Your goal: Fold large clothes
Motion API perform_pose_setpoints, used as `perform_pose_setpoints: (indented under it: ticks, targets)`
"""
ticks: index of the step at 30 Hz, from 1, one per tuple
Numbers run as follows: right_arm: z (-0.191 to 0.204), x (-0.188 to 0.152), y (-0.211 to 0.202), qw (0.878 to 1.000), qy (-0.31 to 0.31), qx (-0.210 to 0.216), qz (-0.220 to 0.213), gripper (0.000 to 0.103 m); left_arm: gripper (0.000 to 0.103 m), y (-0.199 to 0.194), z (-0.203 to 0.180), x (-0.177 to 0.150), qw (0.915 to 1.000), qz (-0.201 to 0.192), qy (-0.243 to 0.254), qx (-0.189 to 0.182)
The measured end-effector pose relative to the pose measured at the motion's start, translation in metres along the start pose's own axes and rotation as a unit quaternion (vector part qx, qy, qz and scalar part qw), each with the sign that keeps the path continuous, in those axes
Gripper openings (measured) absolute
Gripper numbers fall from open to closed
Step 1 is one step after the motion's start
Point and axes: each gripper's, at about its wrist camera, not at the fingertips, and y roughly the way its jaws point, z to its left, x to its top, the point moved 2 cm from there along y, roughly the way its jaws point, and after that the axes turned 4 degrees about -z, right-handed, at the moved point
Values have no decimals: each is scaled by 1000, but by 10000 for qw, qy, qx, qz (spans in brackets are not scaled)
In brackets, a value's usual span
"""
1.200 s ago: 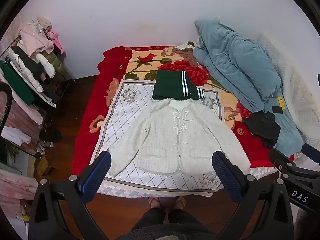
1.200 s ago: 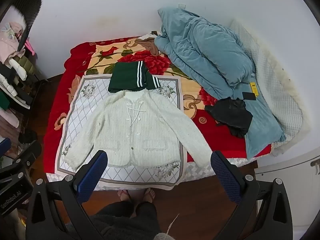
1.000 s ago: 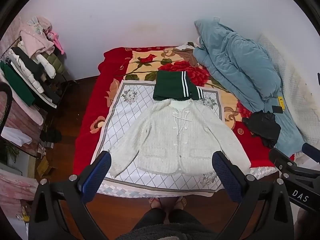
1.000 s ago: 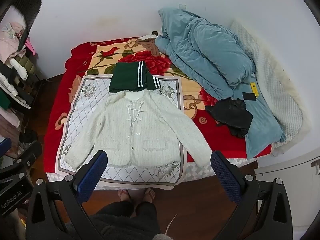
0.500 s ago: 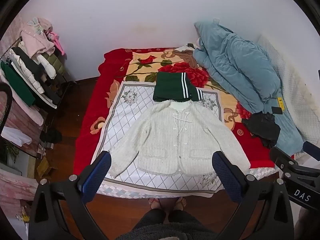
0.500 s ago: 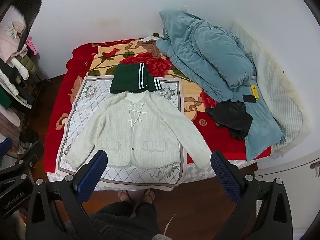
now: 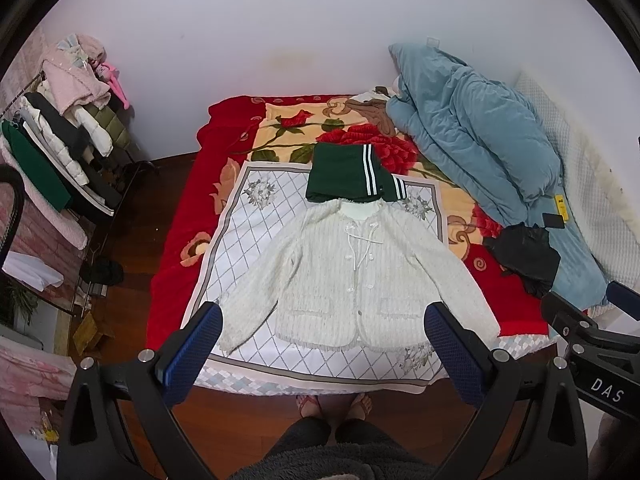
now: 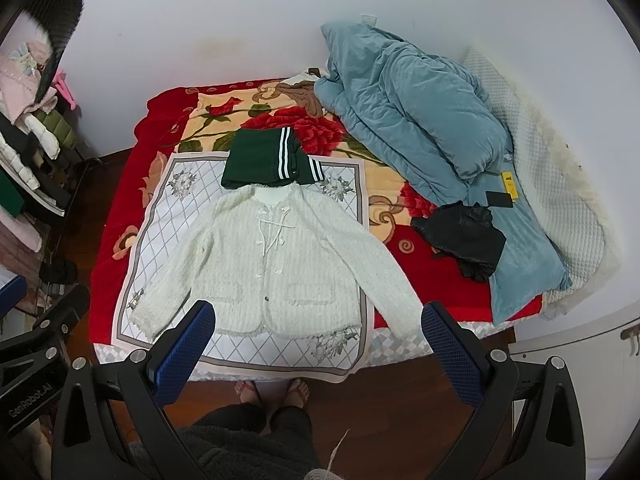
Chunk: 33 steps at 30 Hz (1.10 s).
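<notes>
A white knitted cardigan (image 7: 352,276) lies flat, front up, sleeves spread, on a white diamond-patterned cloth (image 7: 248,240) on the bed; it also shows in the right wrist view (image 8: 276,264). A folded green garment with white stripes (image 7: 348,178) sits just above its collar, also seen in the right wrist view (image 8: 264,164). My left gripper (image 7: 324,322) is open and empty, held high above the bed's front edge. My right gripper (image 8: 320,320) is open and empty, at the same height.
A blue quilt (image 7: 472,128) and a black garment (image 7: 524,256) lie on the bed's right side. A clothes rack (image 7: 60,152) stands at the left. The person's feet (image 7: 334,404) stand on the wooden floor at the bed's front edge. A red floral blanket (image 7: 224,136) covers the bed.
Both views drift slightly: the bed and cardigan sit a little lower in frame. Both grippers stay open; nothing on the bed has moved.
</notes>
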Motion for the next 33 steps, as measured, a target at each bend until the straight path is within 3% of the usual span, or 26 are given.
perform_pose_setpoints:
  ticks: [33]
  targets:
    - [6,-3,-6,10000,-15,10,-23,103,103,0,0,0,10000,-4,-6,-10]
